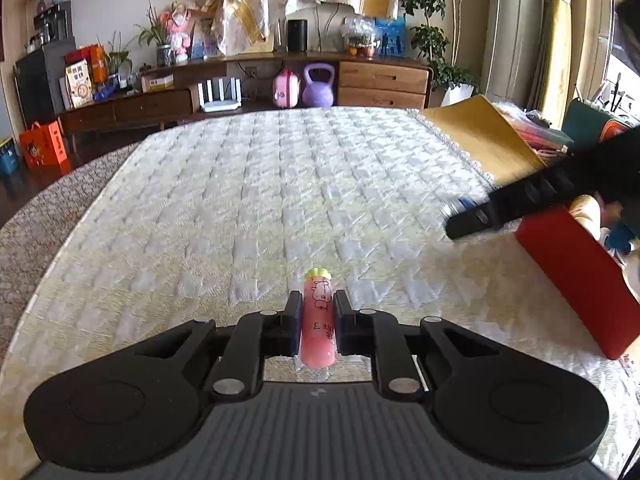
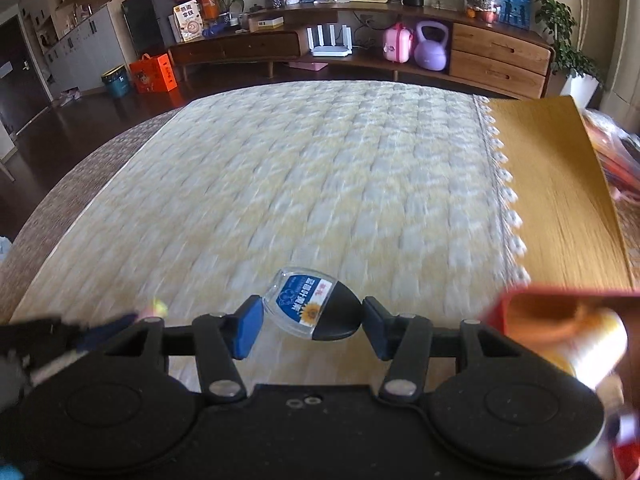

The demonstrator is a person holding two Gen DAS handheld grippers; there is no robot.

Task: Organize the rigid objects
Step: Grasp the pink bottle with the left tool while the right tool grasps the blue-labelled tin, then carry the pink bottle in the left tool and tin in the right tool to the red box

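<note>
My left gripper (image 1: 317, 310) is shut on a pink tube with a yellow-green cap (image 1: 318, 320), held upright above the quilted mattress (image 1: 260, 200). My right gripper (image 2: 313, 320) is shut on a clear flat bottle with a blue label and black cap (image 2: 310, 306), which lies crosswise between the fingers, the cap against the right pad. The right gripper also shows in the left wrist view (image 1: 480, 216), over the red box (image 1: 580, 280). The left gripper with the pink tube shows blurred in the right wrist view (image 2: 120, 322).
The red box holds several items, among them a white and yellow container (image 2: 592, 344). A yellow cloth with a lace edge (image 2: 556, 200) covers the mattress's right side. A low wooden cabinet (image 1: 380, 80) with a purple kettlebell (image 1: 318, 86) stands behind the mattress.
</note>
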